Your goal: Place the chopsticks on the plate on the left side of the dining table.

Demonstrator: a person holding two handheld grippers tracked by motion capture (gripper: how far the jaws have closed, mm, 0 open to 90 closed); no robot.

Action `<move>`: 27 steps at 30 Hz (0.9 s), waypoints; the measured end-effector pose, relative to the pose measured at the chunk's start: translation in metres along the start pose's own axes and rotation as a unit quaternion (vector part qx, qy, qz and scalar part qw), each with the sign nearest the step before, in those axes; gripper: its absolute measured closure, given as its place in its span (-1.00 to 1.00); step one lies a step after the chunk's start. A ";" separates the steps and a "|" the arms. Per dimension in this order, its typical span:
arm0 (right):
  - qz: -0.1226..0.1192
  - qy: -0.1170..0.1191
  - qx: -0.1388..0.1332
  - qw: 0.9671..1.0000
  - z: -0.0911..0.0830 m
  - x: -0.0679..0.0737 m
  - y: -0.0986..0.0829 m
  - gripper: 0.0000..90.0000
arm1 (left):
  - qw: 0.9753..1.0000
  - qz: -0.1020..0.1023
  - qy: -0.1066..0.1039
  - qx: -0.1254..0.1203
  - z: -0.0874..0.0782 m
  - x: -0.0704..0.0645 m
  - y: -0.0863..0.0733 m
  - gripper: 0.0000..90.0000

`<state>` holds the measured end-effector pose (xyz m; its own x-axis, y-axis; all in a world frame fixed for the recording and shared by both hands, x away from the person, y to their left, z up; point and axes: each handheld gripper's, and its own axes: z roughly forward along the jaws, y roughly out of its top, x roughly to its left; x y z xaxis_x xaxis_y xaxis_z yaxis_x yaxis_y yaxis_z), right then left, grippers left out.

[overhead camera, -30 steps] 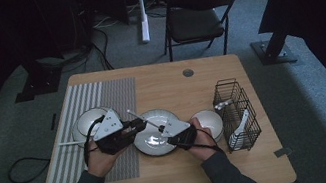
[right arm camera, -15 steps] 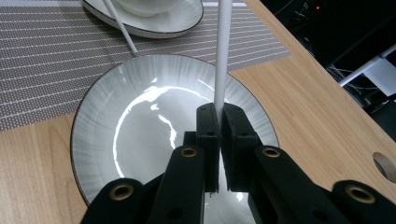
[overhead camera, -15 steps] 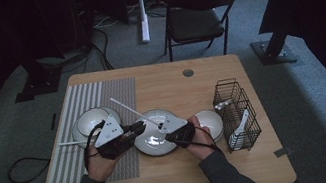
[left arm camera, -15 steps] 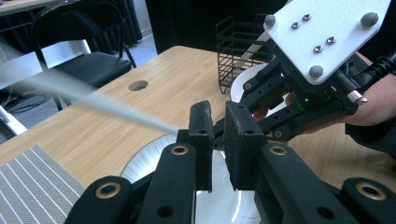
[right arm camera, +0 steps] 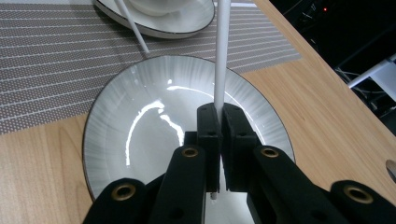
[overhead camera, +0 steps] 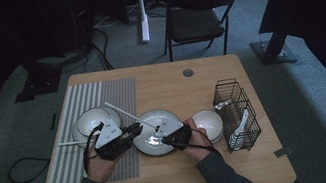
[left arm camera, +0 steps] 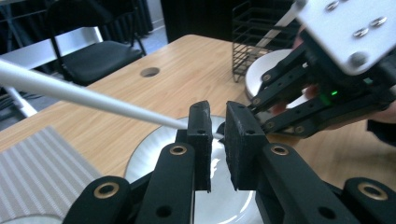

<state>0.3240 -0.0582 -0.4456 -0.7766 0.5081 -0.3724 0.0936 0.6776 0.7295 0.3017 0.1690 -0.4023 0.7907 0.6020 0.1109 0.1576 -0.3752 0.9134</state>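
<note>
A long white chopstick slants up and to the left over the grey-rimmed plate at the table's middle. My right gripper is shut on its lower end; in the right gripper view the chopstick rises straight out of the shut right gripper above the plate. My left gripper hovers at the plate's left edge. In the left gripper view the left gripper has a narrow gap with nothing between its jaws, and the chopstick crosses just beyond them.
A second chopstick lies on the striped placemat, beside a white bowl on a plate. A small white bowl and a black wire basket holding white spoons stand to the right. A folding chair stands behind the table.
The chopstick's free end has swung up and to the left, so more of its length shows. Both hands have shifted slightly over the middle plate.
</note>
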 end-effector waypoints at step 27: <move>-0.021 0.018 -0.022 0.999 0.004 0.011 0.015 0.94 | 0.998 -0.043 0.044 -0.009 -0.010 0.019 -0.014 0.75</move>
<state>0.3194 -0.0408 -0.4410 -0.8011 0.4598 -0.3832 0.0328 0.6731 0.7389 0.3085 0.1931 -0.4090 0.7202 0.6907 0.0647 0.2118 -0.3077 0.9276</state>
